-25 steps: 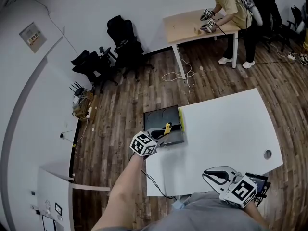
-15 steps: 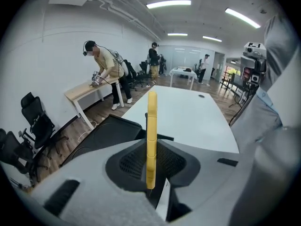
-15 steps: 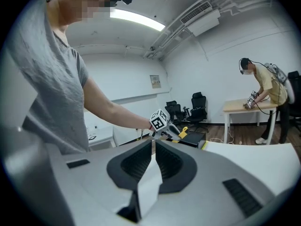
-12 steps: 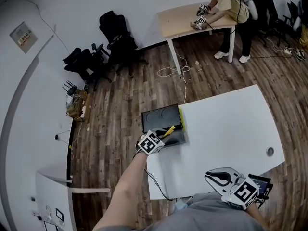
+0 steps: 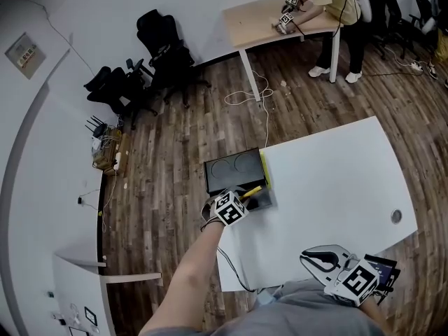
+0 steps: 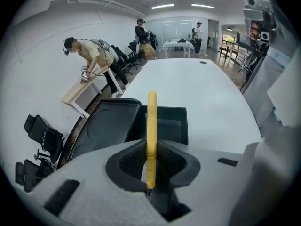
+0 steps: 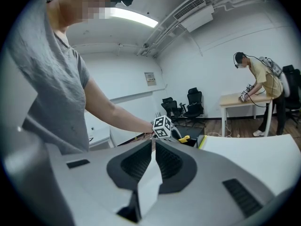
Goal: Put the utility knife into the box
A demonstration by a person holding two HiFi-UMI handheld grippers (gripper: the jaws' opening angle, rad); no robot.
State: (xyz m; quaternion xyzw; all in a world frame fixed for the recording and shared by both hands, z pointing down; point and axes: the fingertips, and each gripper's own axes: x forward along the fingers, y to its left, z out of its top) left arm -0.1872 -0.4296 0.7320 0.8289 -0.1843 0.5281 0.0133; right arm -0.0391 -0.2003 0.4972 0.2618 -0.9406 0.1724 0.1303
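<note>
**A:** Where's the utility knife (image 6: 151, 119) at?

**B:** It's pinched edge-on in the left tongs (image 6: 151, 157). The yellow body pokes out over the open black box (image 6: 173, 125), which sits at the worktop's (image 5: 329, 180) left edge, mid-frame in the head view. The right tongs (image 7: 153, 147) are closed on nothing, down at the lower right.

**A:** How will it handle?

**B:** Probably light and stiff, but with a slick plastic casing, so it could swivel. A mid-body grip, clear of the blade end, looks safest.
</note>
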